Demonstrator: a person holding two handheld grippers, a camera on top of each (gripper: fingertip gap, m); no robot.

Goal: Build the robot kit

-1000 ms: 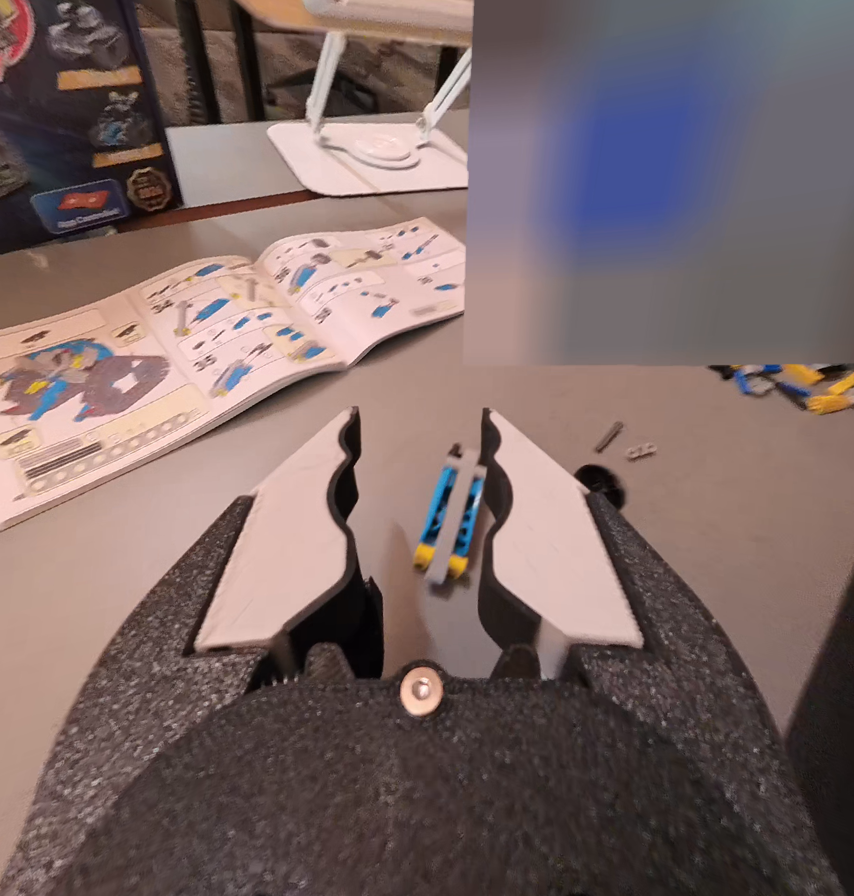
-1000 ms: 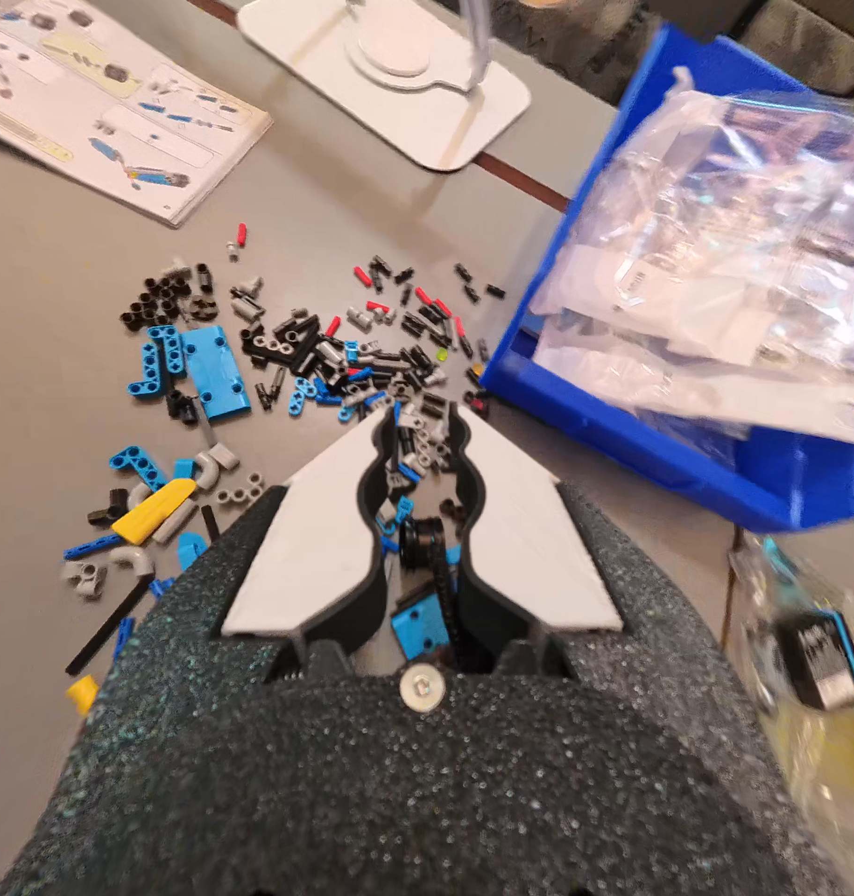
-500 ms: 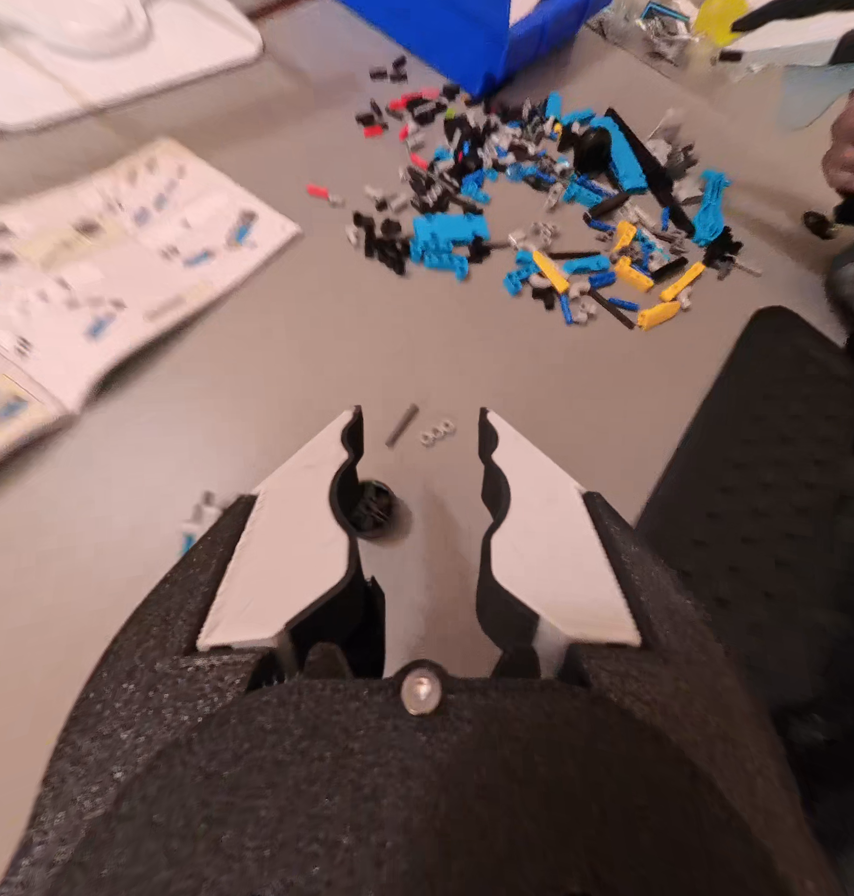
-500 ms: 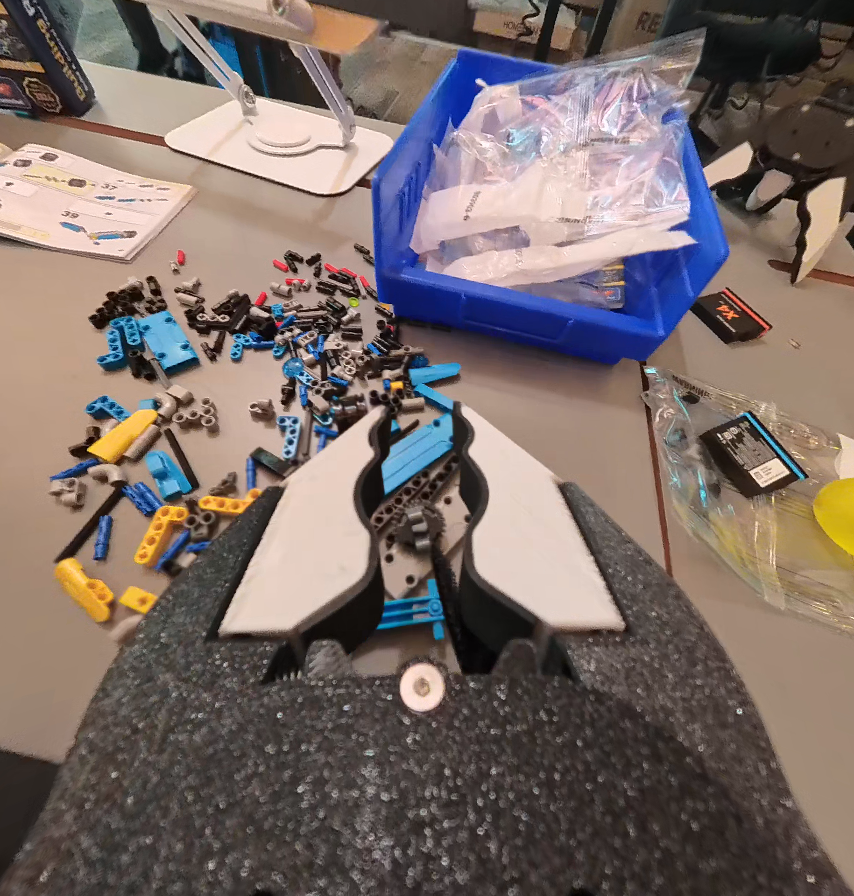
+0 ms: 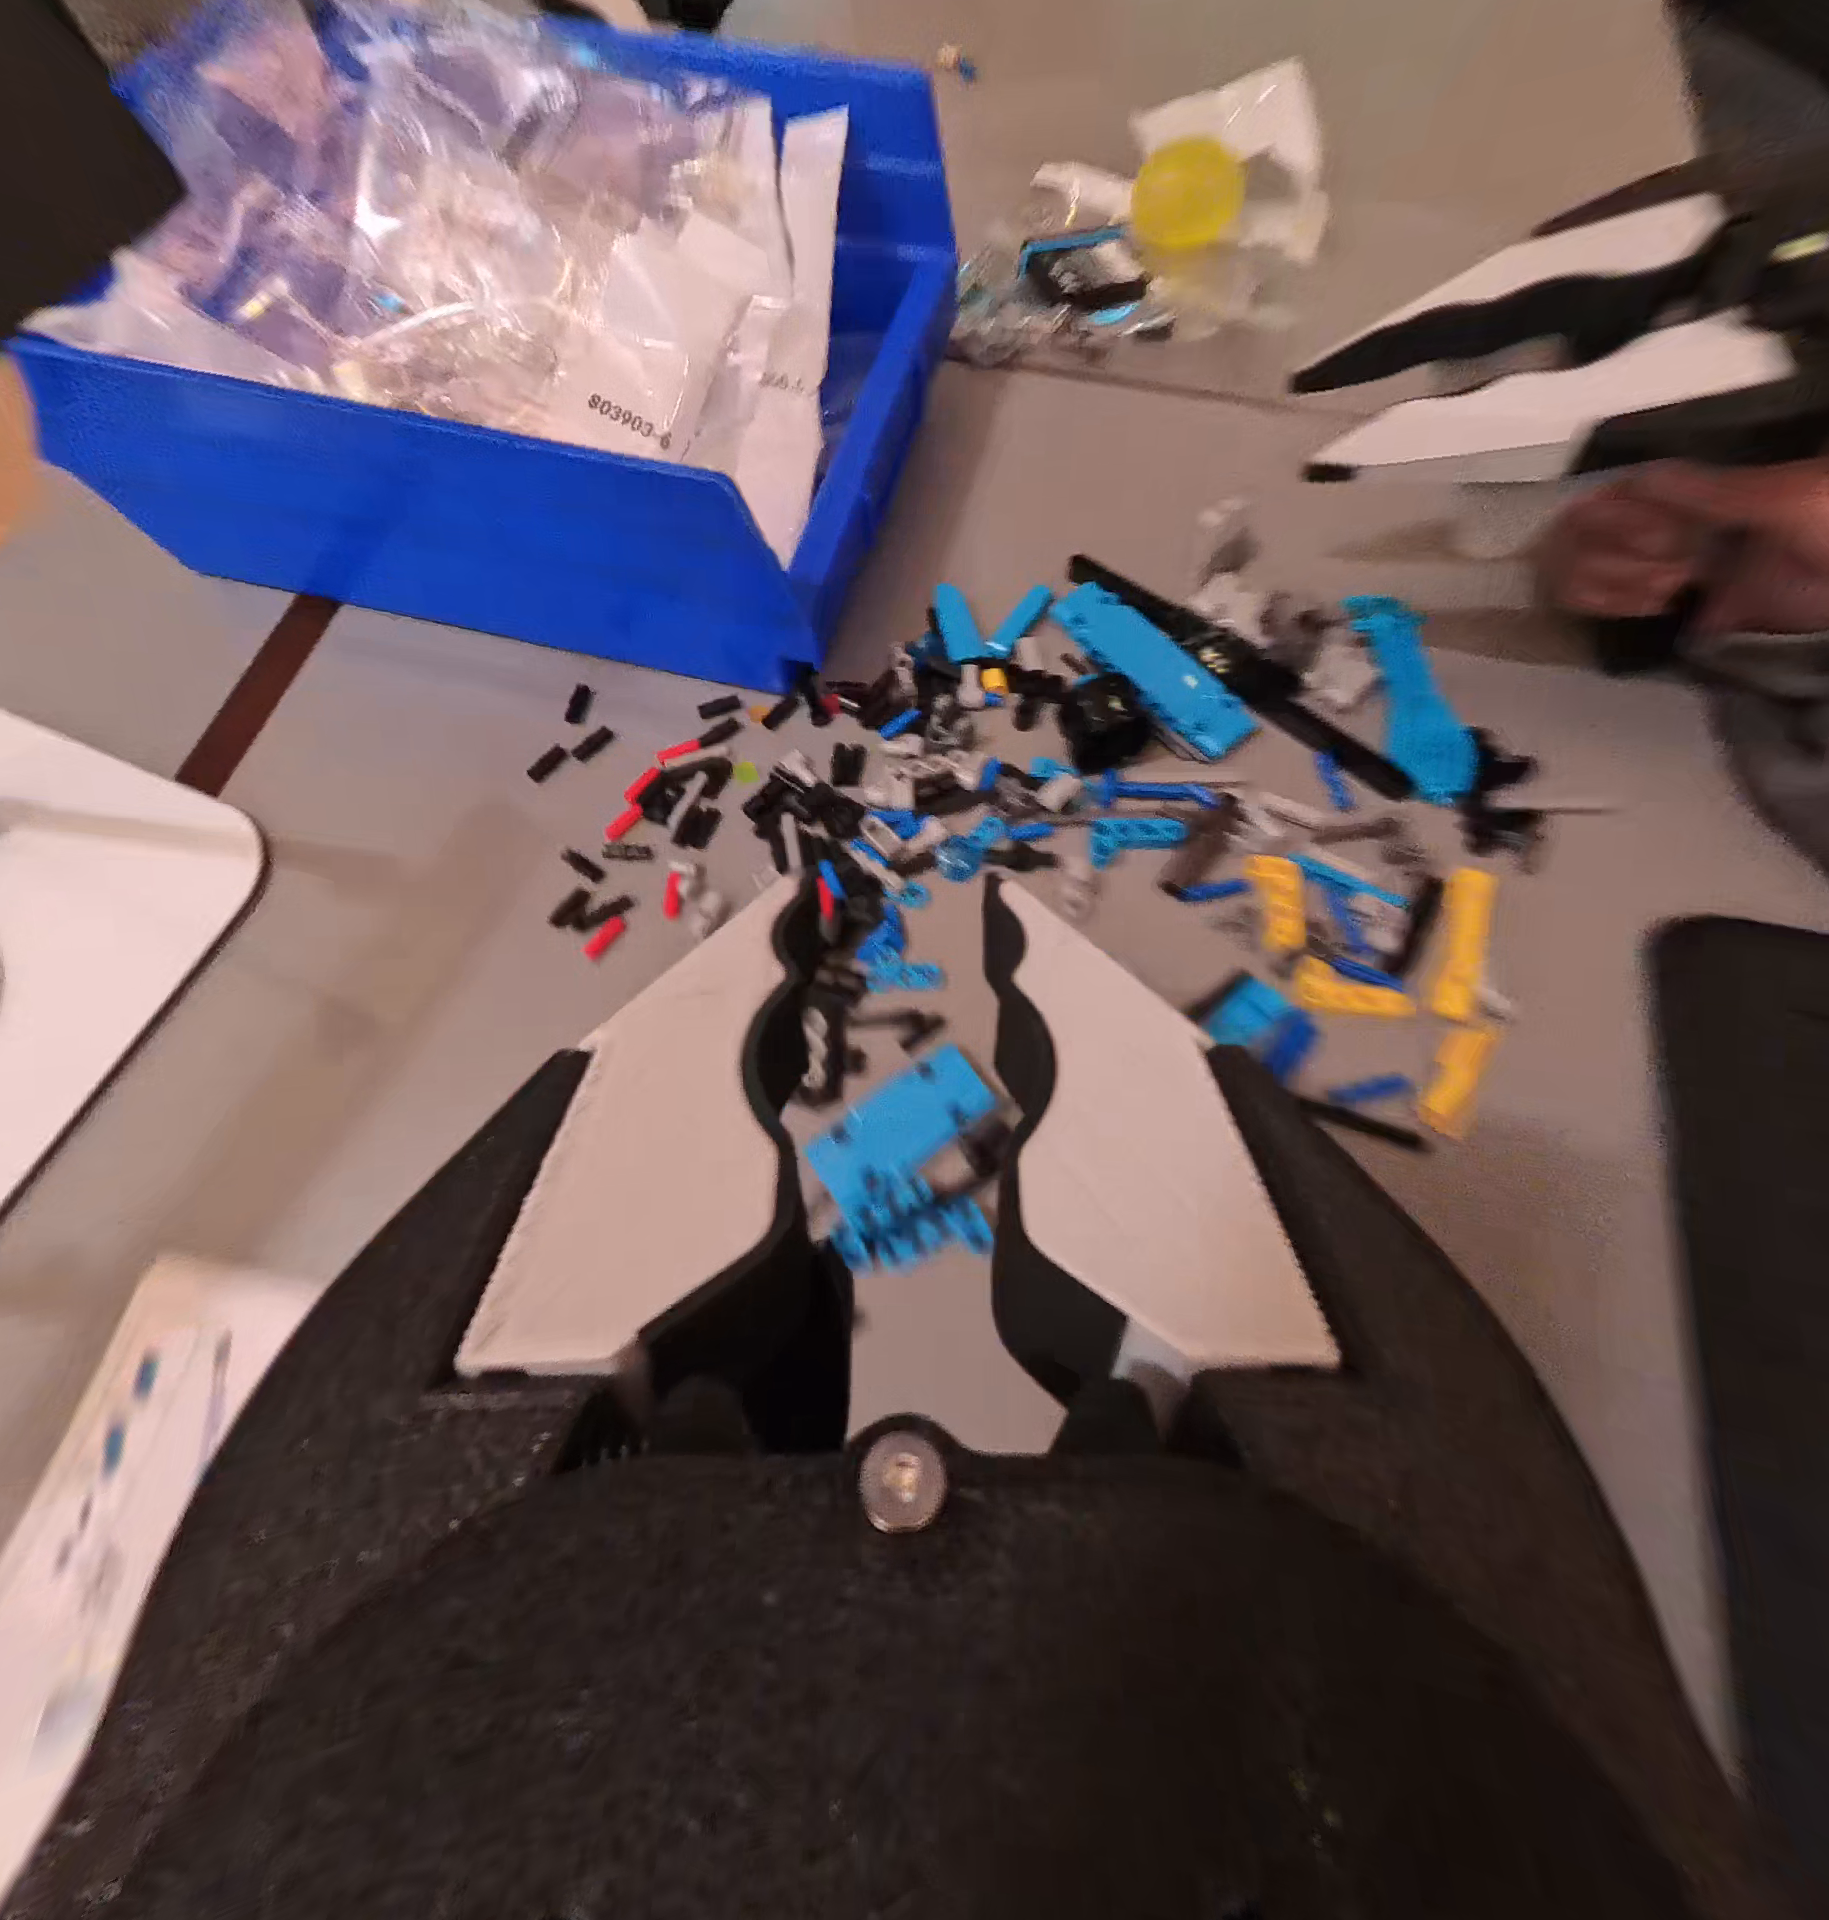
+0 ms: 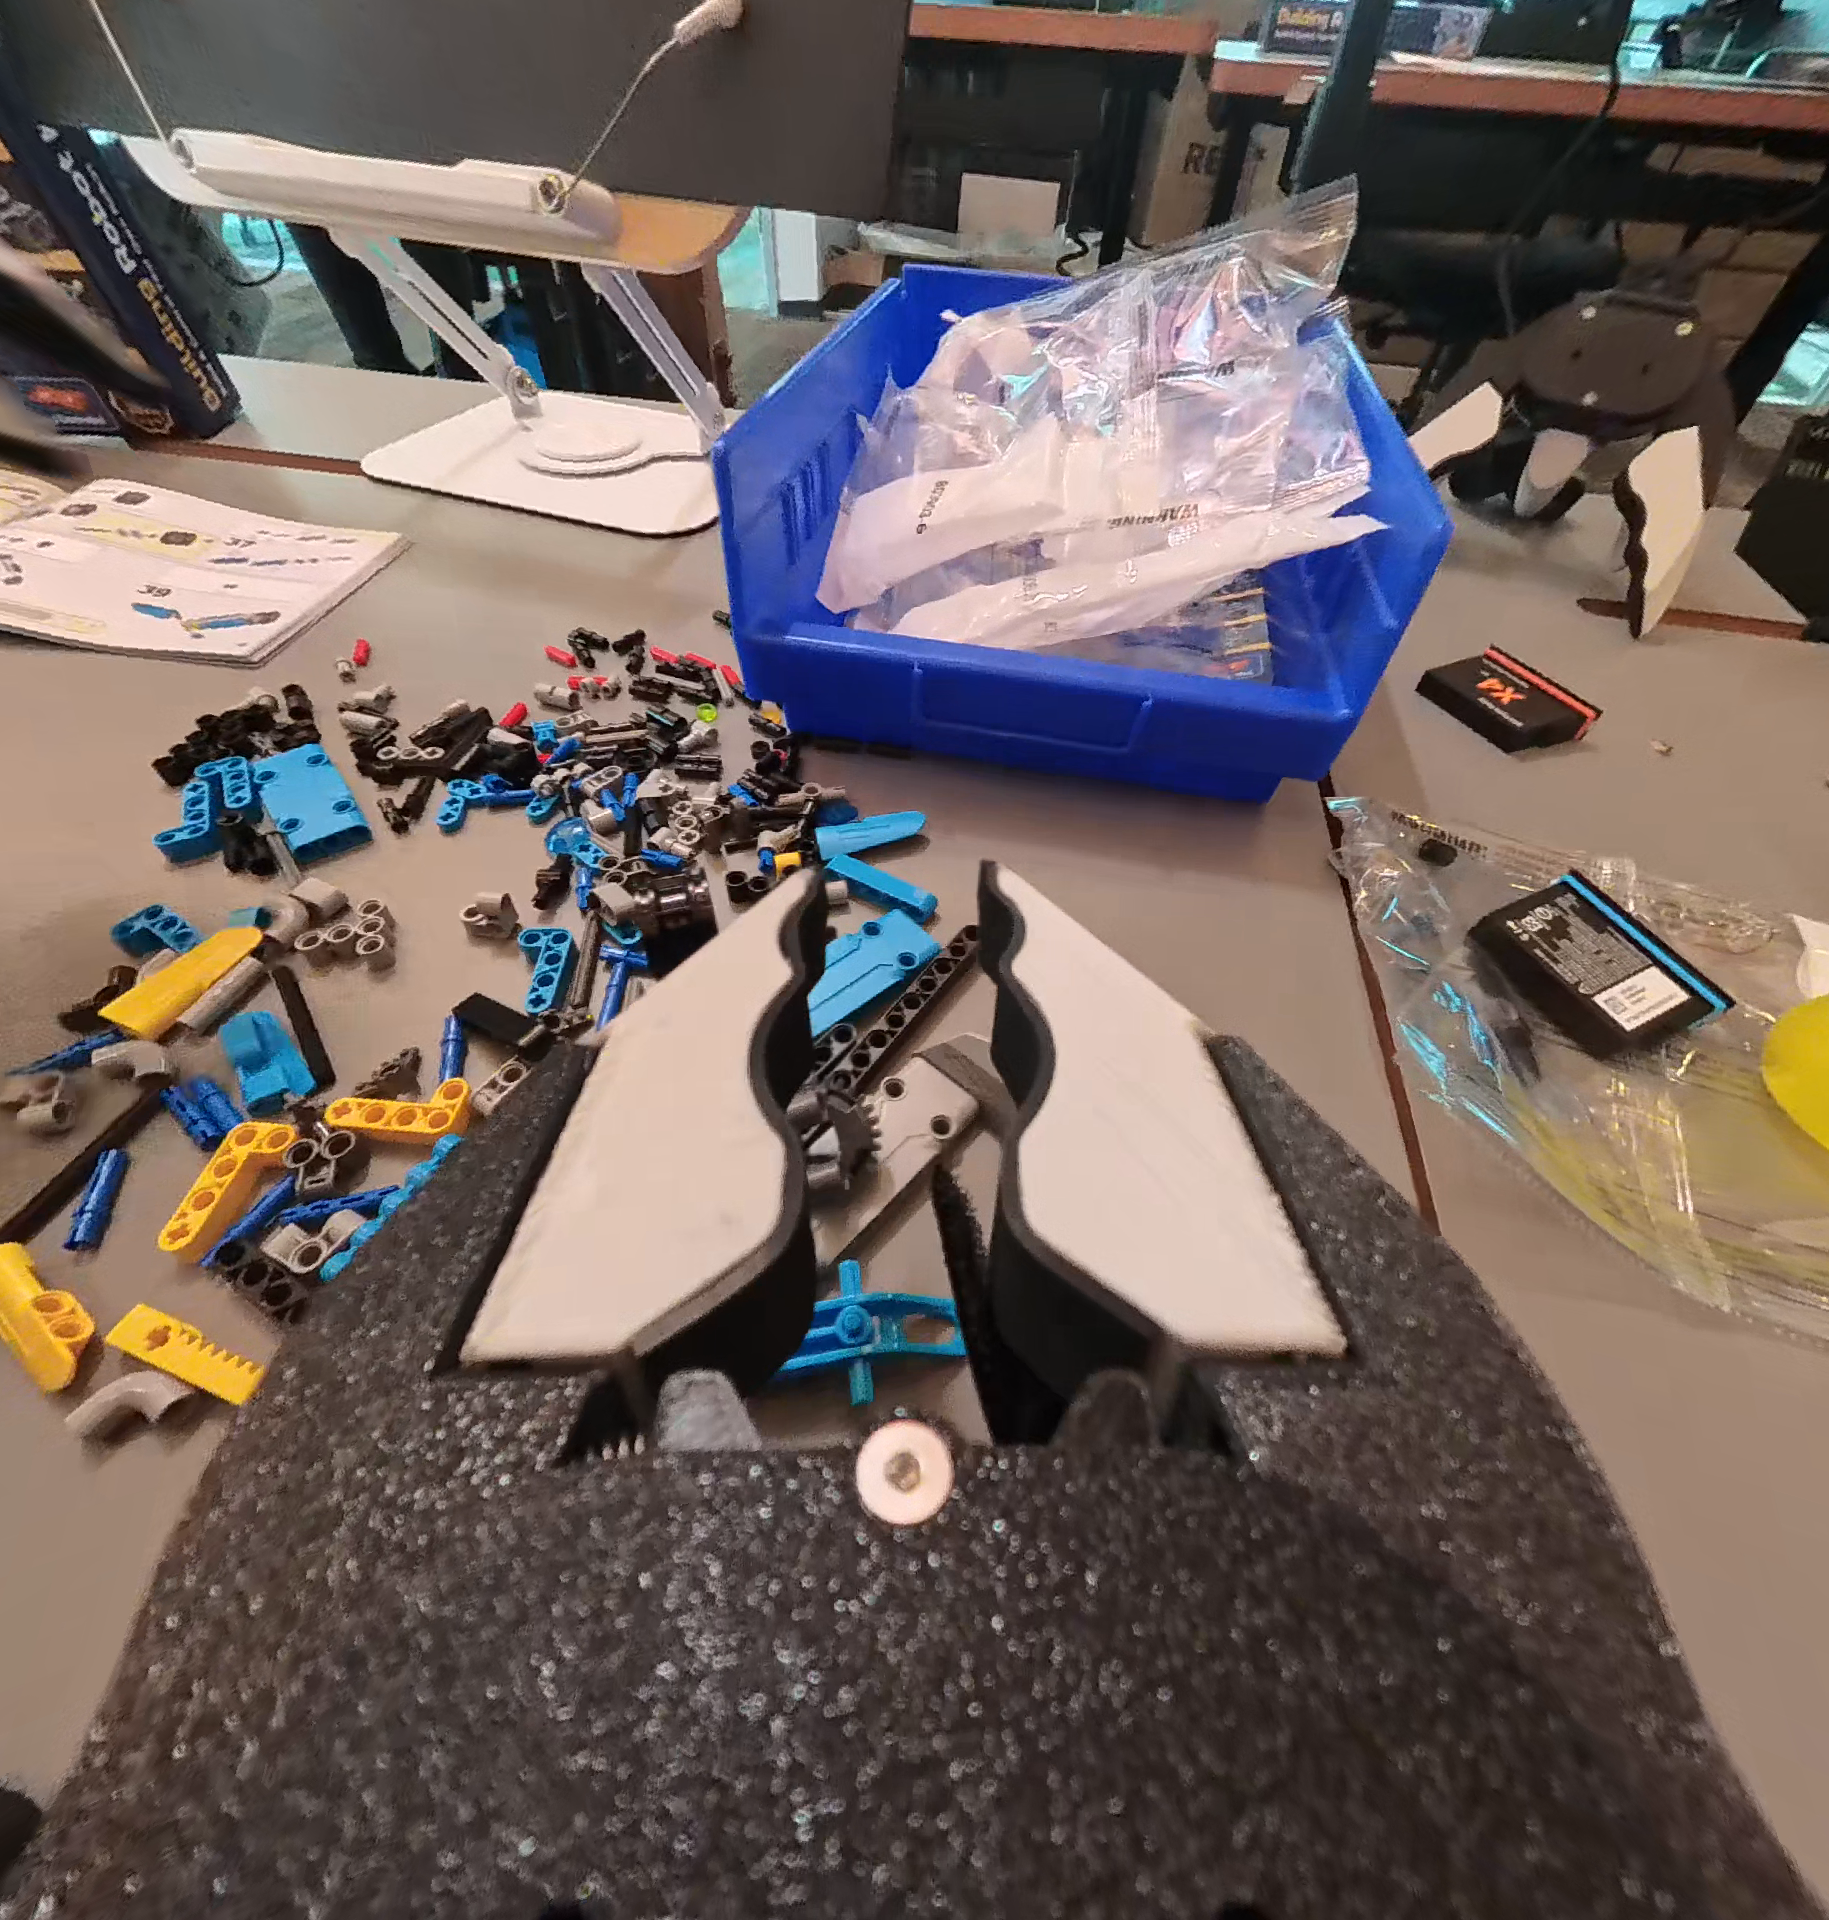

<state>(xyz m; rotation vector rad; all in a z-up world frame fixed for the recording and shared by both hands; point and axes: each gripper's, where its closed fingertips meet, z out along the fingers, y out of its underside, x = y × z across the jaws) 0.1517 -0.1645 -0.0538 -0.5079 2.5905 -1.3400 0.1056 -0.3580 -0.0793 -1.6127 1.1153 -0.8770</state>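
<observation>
While the left gripper (image 5: 884, 894) hangs over the brick pile (image 5: 1045, 821) with its fingers apart and nothing between them but a blurred blue plate (image 5: 905, 1127) lying on the table below, the right gripper (image 6: 899, 883) has its fingers clamped on a grey-and-black assembly (image 6: 894, 1117) with a small gear and blue rods, at the near right edge of the pile. In the right wrist view the grey, matt table (image 6: 1149, 831) carries loose blue, yellow, black, grey and red bricks spread to the left. Beyond them stands a blue plastic bin (image 6: 1045, 707) stuffed with crinkled clear bags (image 6: 1107, 468). Far left lies an open booklet (image 6: 162, 571), with a white lamp base (image 6: 557, 468) behind it. To the right sit a small black box (image 6: 1507, 696) and a flat clear bag (image 6: 1616, 1039) with a black pack and something yellow. Desks and dark table legs fill the room behind. Both grippers have pale wedge fingers in rough black foam shells.
</observation>
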